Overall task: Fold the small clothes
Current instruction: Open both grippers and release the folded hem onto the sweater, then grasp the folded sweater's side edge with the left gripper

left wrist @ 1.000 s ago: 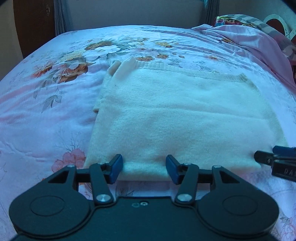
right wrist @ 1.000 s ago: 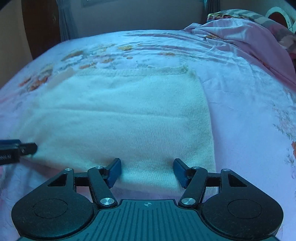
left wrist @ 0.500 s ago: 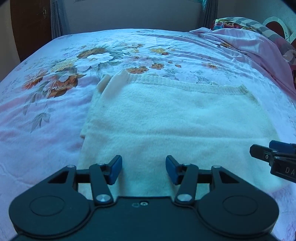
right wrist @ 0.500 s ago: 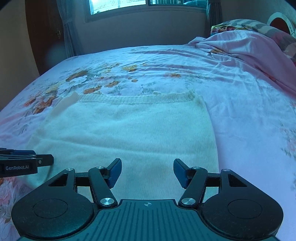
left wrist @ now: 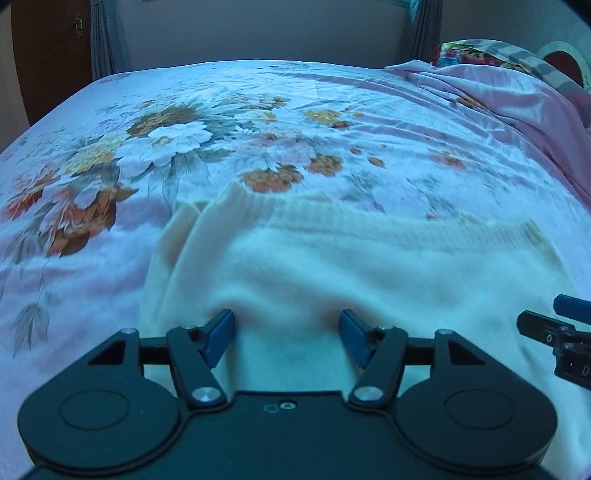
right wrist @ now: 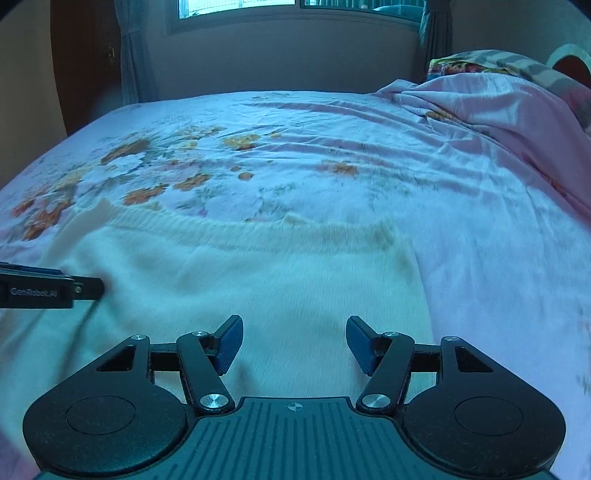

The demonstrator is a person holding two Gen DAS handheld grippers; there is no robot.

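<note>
left wrist: sweater (left wrist: 369, 280) lies crosswise, ribbed hem far.

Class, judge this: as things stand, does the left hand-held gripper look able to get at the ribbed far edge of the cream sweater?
Probably yes. The left hand-held gripper stands open over the sweater, and nothing lies between it and the ribbed edge.

Cream knit garments: one, the sweater (left wrist: 369, 280) low in the frame
Grippers: two, the left gripper (left wrist: 287, 334) and the right gripper (right wrist: 294, 343), bottom centre of their own views
Blue fingertips (left wrist: 221, 334): two per gripper
Floral bedsheets (right wrist: 295, 155): one
Crumpled pink blankets (right wrist: 498, 107): one, upper right
Windows (right wrist: 295, 3): one, top edge
</note>
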